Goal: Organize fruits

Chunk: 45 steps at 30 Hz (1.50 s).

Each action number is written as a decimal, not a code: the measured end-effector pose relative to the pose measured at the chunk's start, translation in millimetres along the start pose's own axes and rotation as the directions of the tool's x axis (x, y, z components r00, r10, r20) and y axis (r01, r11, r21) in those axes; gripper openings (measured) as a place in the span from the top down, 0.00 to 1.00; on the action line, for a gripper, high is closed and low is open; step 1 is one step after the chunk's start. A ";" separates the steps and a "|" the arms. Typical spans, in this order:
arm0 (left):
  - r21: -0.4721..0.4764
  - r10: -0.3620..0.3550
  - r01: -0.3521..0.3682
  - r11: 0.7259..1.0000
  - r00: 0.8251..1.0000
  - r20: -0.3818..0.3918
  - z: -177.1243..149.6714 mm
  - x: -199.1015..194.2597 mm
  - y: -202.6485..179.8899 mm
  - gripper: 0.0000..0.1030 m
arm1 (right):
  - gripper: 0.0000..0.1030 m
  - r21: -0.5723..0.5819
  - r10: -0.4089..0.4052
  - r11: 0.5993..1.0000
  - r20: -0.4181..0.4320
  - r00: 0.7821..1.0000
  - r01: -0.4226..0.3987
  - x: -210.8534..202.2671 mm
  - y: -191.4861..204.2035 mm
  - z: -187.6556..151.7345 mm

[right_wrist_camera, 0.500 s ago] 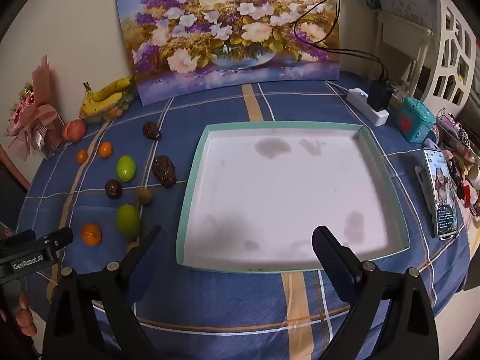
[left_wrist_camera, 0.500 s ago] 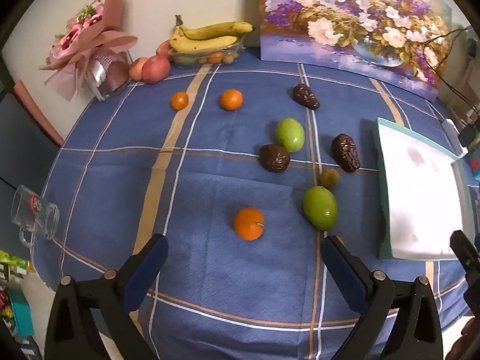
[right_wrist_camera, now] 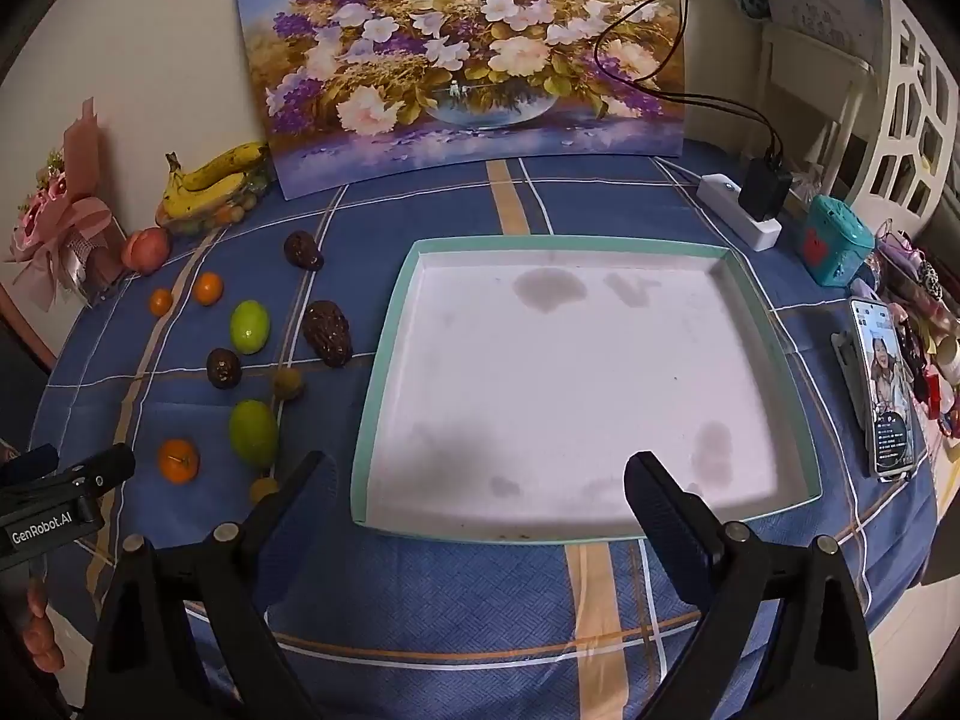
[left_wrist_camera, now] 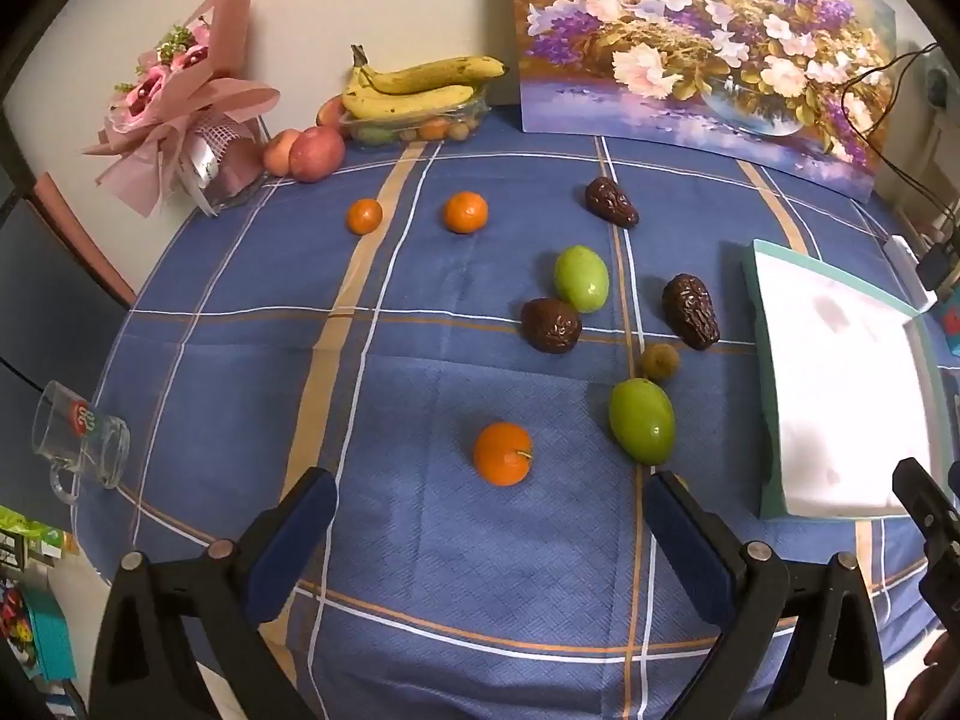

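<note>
We note the left gripper with its jaws spread wide and nothing between them; it hangs over the near part of the table, touching no fruit. The right gripper is likewise spread wide and empty, hanging over the near edge of the tray, which has nothing in it.

Against the frame half a second earlier we find no real change: both grippers frame the same scene and every fruit lies in the same spot.

The loose fruit lies on the blue checked tablecloth, left of the tray. Nearest the left gripper is an orange; just to its right is a green fruit. Behind that one sits a small brownish fruit. Further back are a round dark fruit, touching or nearly touching a second green fruit, and a long dark fruit nearer the tray. Toward the far edge lie another dark fruit and two small oranges.

At the far edge, by the wall, a clear container holds fruit with bananas on top, with two apples beside it and a wrapped bouquet at the far left corner. A flower painting leans on the wall. A glass mug lies at the left edge. On the right edge we see a phone, a power strip and a teal box.
</note>
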<state>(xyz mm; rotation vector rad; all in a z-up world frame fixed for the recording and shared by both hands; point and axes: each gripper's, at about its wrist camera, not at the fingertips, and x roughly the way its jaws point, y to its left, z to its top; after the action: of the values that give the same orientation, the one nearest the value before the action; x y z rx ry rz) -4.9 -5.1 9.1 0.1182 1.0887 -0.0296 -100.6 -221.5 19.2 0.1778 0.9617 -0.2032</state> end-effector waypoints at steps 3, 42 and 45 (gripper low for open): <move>0.000 0.003 -0.003 1.000 1.000 0.004 0.0 -0.7 0.1 0.00 | 0.06 0.001 0.001 1.000 -0.001 1.000 -0.001 0.8 -0.3 -0.1; -0.017 0.000 0.000 1.000 1.000 0.002 -0.3 -1.4 -0.4 0.00 | 0.06 0.012 0.009 1.000 0.002 1.000 -0.009 0.3 -2.5 -0.3; -0.019 -0.002 0.002 1.000 1.000 0.003 -0.9 -1.0 -0.4 0.00 | 0.06 0.012 0.009 1.000 0.002 1.000 -0.009 0.2 -2.5 -0.3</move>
<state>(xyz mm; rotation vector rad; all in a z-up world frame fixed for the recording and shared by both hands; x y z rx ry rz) -6.1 -5.4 9.5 0.1004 1.0863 -0.0211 -101.3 -223.9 18.8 0.1932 0.9577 -0.2013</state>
